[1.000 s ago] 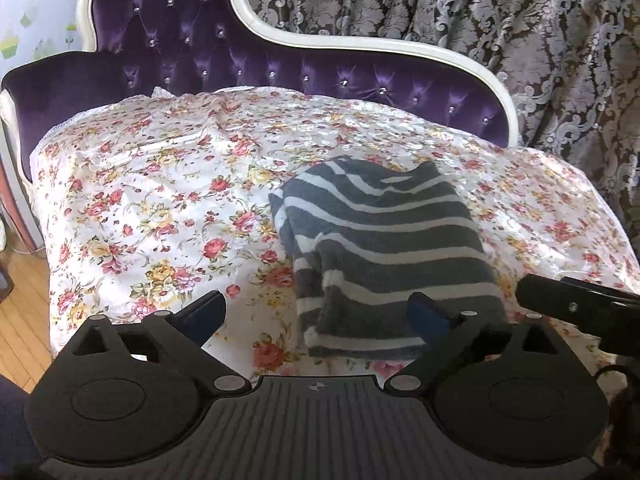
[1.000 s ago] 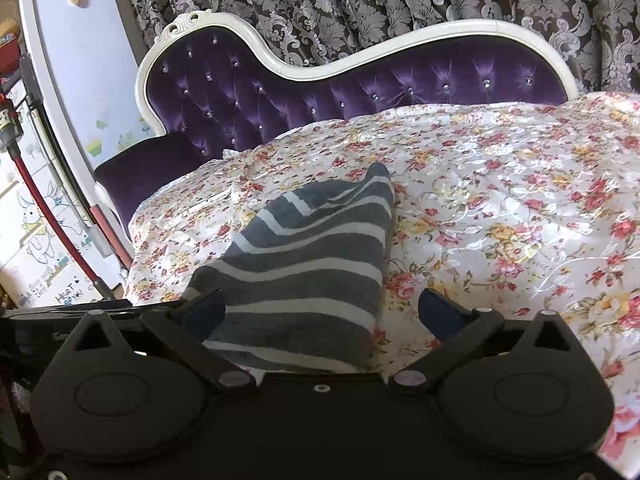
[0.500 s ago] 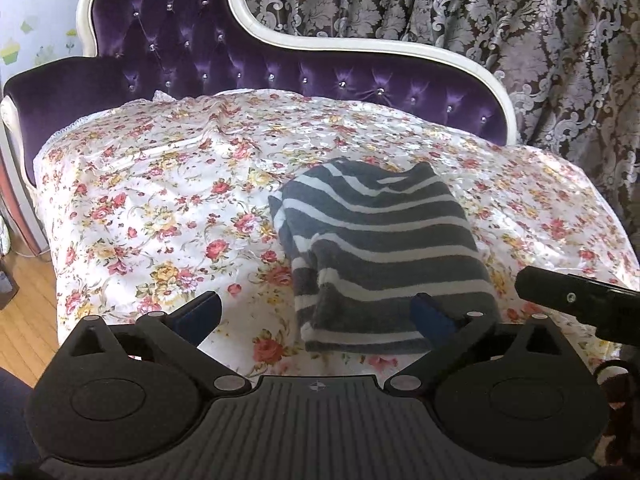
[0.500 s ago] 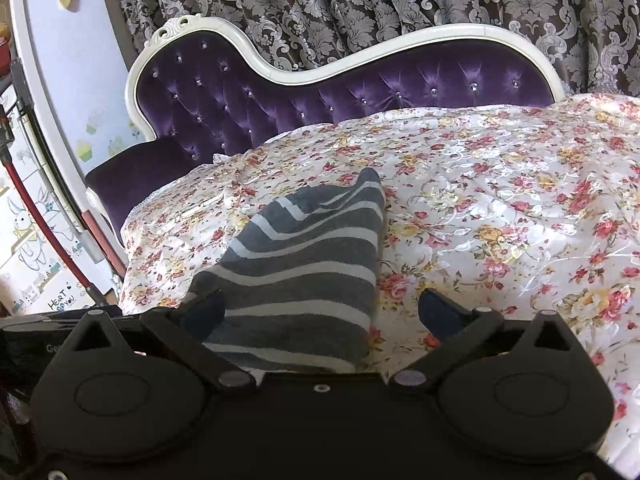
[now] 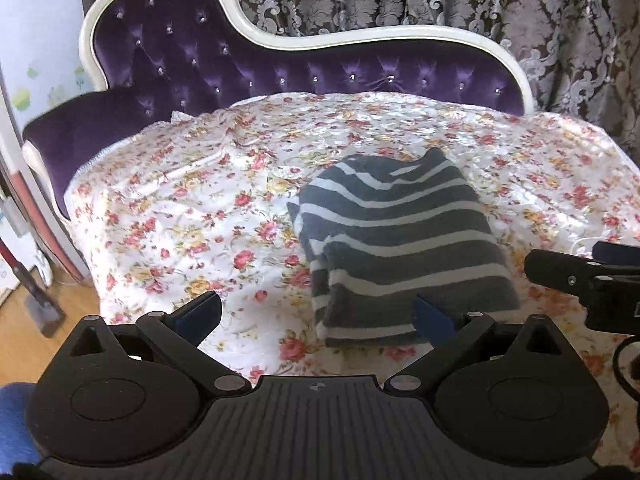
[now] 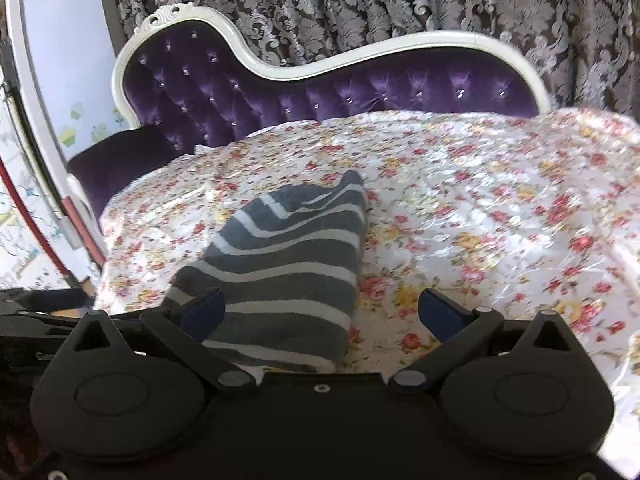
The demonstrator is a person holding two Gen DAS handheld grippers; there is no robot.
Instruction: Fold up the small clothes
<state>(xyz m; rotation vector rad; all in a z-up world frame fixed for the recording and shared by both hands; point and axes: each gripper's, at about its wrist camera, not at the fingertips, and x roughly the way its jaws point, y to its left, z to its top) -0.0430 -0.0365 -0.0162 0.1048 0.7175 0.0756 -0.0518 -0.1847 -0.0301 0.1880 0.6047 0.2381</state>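
A grey garment with white stripes lies folded into a compact rectangle on the floral bedspread. It also shows in the right wrist view. My left gripper is open and empty, held back from the garment's near edge. My right gripper is open and empty, just short of the garment's near right corner. The right gripper's body shows at the right edge of the left wrist view.
A purple tufted chaise back with white frame stands behind the bedspread. Patterned curtains hang behind it. A wooden floor and a white wall lie to the left.
Both grippers have drawn back and lifted a little from the folded garment. The garment has not moved.
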